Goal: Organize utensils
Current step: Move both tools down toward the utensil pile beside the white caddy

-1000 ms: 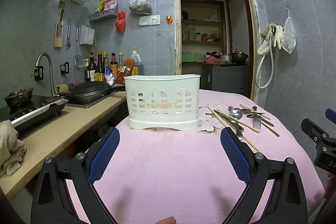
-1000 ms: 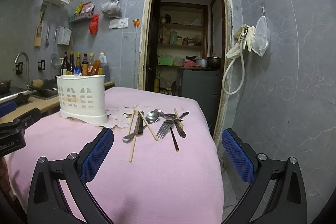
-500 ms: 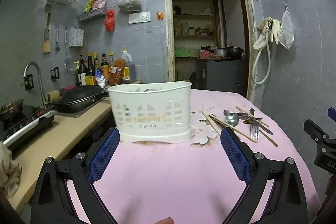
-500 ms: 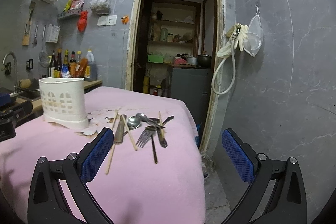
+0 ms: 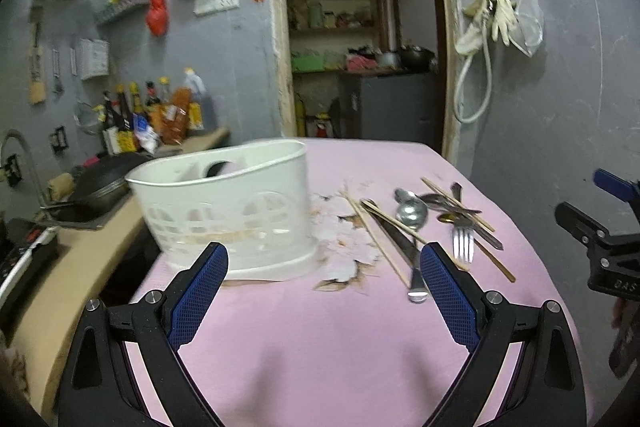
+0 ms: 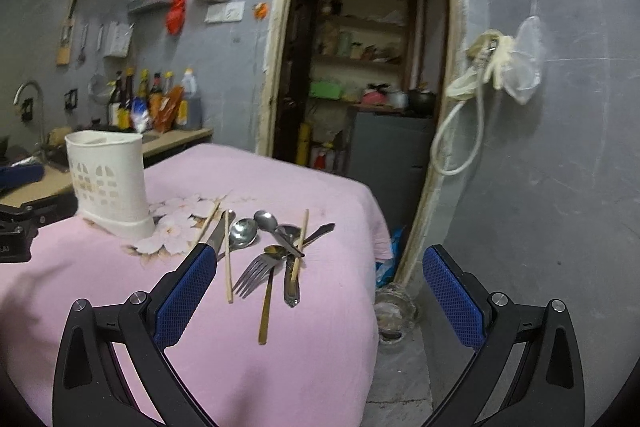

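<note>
- Over the pink-clothed table [image 5: 320, 339], both hand-held grippers, left [image 5: 324, 291] and right [image 6: 320, 291], have moved closer, fingers spread wide, empty.
- The loose metal cutlery and wooden chopsticks [image 6: 264, 247] lie right of the white plastic slotted caddy [image 5: 236, 211], now within reach; nothing sorted.

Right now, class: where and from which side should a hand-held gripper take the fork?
Grip the fork by its gold handle, near the free end that lies bare on the cloth. Come from above, fingers across the handle. The tines end sits under spoons, so the handle end is likely cleaner.
</note>
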Demonstrator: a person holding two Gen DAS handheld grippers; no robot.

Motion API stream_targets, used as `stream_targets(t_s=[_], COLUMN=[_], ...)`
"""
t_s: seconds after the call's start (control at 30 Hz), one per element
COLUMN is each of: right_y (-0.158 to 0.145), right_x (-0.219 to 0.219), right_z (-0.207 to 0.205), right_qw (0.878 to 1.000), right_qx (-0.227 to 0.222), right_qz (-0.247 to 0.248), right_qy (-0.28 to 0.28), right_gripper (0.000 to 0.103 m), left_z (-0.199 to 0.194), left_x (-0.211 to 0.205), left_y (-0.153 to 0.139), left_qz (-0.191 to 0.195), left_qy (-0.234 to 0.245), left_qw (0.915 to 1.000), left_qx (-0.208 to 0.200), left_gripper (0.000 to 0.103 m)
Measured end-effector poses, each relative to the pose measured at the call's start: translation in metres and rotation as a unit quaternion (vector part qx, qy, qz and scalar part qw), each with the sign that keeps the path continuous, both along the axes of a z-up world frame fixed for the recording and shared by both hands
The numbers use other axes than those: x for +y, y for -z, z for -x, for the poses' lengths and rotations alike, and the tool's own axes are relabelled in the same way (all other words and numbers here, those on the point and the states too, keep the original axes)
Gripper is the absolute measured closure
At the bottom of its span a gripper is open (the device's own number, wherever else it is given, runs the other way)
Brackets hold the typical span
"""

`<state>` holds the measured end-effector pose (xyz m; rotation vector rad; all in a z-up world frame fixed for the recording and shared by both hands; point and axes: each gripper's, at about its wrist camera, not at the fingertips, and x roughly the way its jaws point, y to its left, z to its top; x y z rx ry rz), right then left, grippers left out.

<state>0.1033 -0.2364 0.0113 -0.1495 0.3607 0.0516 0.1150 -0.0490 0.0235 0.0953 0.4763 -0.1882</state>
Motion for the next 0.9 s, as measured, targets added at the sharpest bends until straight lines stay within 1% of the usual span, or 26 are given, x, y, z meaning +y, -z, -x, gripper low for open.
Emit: stream_targets(t_s=[0.1, 0.17, 0.23, 0.33, 0.43, 0.5, 0.53, 0.57, 0.6, 0.63, 0.67, 0.7, 0.73, 0.77, 0.8, 0.83, 0.87, 0.9], right_y=[0.0, 0.001, 0.004, 0.008, 0.011, 0.014, 0.016, 0.018, 0.02, 0.024, 0.027, 0.029, 0.033, 0.035, 0.038, 0.04, 0.042, 0.043], right_x=[-0.008, -0.012, -0.019, -0.024, -0.029, -0.033, -0.035, -0.036, -0.036, -0.037, -0.037, -0.037, -0.038, -0.04, -0.041, -0.044, -0.045, -0.045], right_z=[-0.019, -0.034, -0.052, -0.07, -0.086, -0.099, -0.106, -0.111, -0.116, -0.121, -0.125, -0.129, -0.135, -0.14, -0.145, -0.151, -0.157, -0.161], right_qw=[1.0, 0.999, 0.997, 0.993, 0.99, 0.988, 0.986, 0.985, 0.983, 0.982, 0.981, 0.98, 0.979, 0.978, 0.976, 0.973, 0.972, 0.97], right_qx=[0.025, 0.051, 0.08, 0.106, 0.12, 0.133, 0.142, 0.149, 0.155, 0.162, 0.167, 0.171, 0.179, 0.187, 0.194, 0.202, 0.209, 0.214], right_qz=[-0.001, 0.001, -0.002, -0.012, -0.031, -0.038, -0.042, -0.046, -0.048, -0.05, -0.048, -0.046, -0.044, -0.047, -0.053, -0.061, -0.065, -0.068], right_qy=[-0.014, -0.019, -0.021, -0.045, -0.069, -0.071, -0.072, -0.075, -0.08, -0.085, -0.086, -0.085, -0.084, -0.085, -0.086, -0.088, -0.09, -0.091], right_gripper=[0.0, 0.0, 0.0, 0.0, 0.0, 0.0, 0.0, 0.0, 0.002, 0.006, 0.009, 0.016, 0.022, 0.025, 0.029, 0.036, 0.04, 0.046], left_z=[-0.017, -0.029, -0.039, -0.053, -0.065, -0.075, -0.079, -0.083, -0.09, -0.095, -0.101, -0.105, -0.111, -0.114, -0.121, -0.125, -0.129, -0.132], left_x=[-0.006, -0.011, -0.016, -0.025, -0.032, -0.036, -0.038, -0.04, -0.041, -0.043, -0.045, -0.046, -0.047, -0.048, -0.048, -0.049, -0.049, -0.048], left_y=[0.002, 0.004, 0.006, 0.009, 0.013, 0.018, 0.021, 0.023, 0.026, 0.029, 0.032, 0.035, 0.039, 0.042, 0.045, 0.047, 0.05, 0.053], left_qz=[0.01, 0.017, 0.021, 0.021, 0.017, 0.016, 0.016, 0.017, 0.016, 0.014, 0.013, 0.013, 0.014, 0.016, 0.02, 0.022, 0.024, 0.026], left_qy=[0.015, 0.026, 0.037, 0.049, 0.057, 0.062, 0.065, 0.068, 0.072, 0.074, 0.076, 0.077, 0.078, 0.079, 0.08, 0.08, 0.08, 0.079], left_qw=[0.9994, 0.9982, 0.9969, 0.995, 0.9935, 0.9919, 0.991, 0.99, 0.9884, 0.9874, 0.9862, 0.9853, 0.9837, 0.9827, 0.9806, 0.9791, 0.9779, 0.9769], left_qx=[0.031, 0.051, 0.066, 0.084, 0.097, 0.109, 0.116, 0.122, 0.133, 0.139, 0.146, 0.152, 0.161, 0.167, 0.178, 0.185, 0.192, 0.197], left_gripper=[0.009, 0.009, 0.009, 0.011, 0.018, 0.026, 0.029, 0.034, 0.04, 0.043, 0.049, 0.054, 0.056, 0.061, 0.065, 0.067, 0.071, 0.075])
